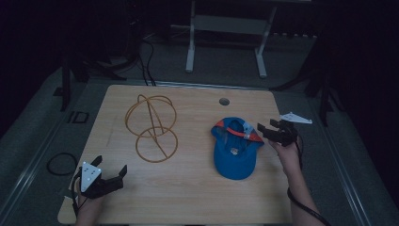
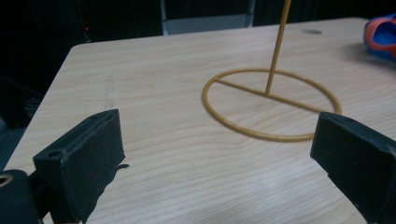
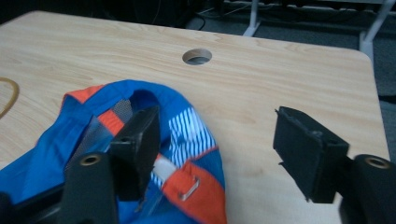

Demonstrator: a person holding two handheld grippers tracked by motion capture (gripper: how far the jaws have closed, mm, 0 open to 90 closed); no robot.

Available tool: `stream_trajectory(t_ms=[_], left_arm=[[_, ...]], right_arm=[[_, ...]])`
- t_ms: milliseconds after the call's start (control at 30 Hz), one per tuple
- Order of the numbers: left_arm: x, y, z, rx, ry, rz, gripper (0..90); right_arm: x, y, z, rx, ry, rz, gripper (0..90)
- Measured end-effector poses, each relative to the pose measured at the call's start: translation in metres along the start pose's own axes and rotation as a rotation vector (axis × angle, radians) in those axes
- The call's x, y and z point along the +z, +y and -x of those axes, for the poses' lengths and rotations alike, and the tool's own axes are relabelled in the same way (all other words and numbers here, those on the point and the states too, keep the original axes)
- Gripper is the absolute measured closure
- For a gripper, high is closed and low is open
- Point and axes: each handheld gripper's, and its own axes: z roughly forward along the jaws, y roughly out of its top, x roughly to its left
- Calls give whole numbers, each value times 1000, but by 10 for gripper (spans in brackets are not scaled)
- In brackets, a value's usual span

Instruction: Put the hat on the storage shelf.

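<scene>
Jaws apart on both your grippers: left gripper sits low near the table's front-left corner, right gripper reaches the blue cap's back strap.

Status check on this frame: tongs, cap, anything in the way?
Both tongs open: left tongs idle, right tongs straddling the cap back edge, not clamped. Wire stand well clear.

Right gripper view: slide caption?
Open right claw straddling the rear strap edge of a blue-and-orange cap lying on a wooden table.
</scene>
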Motion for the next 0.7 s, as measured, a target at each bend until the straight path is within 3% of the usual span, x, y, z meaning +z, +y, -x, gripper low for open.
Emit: stream_trajectory(t_ms=[67,133,300,400,533,700], left_arm=[[0,0,0,-1,-13,1,30],[2,-1,0,5,-21,-14,31],[3,-1,-1,-10,-24,-8,31],[3,-2,-2,-9,-12,-10,40],[2,-1,-2,7,18,-12,40],[2,0,-4,-17,40,-20,38]], right_arm=[[8,7,0,-16,-6,-8,414],[19,12,0,-31,-11,-31,425],[42,13,-1,-12,26,-82,437],[66,3,1,39,43,-136,380],[80,-10,-1,45,56,-186,352],[90,-22,-9,-16,40,-233,371]])
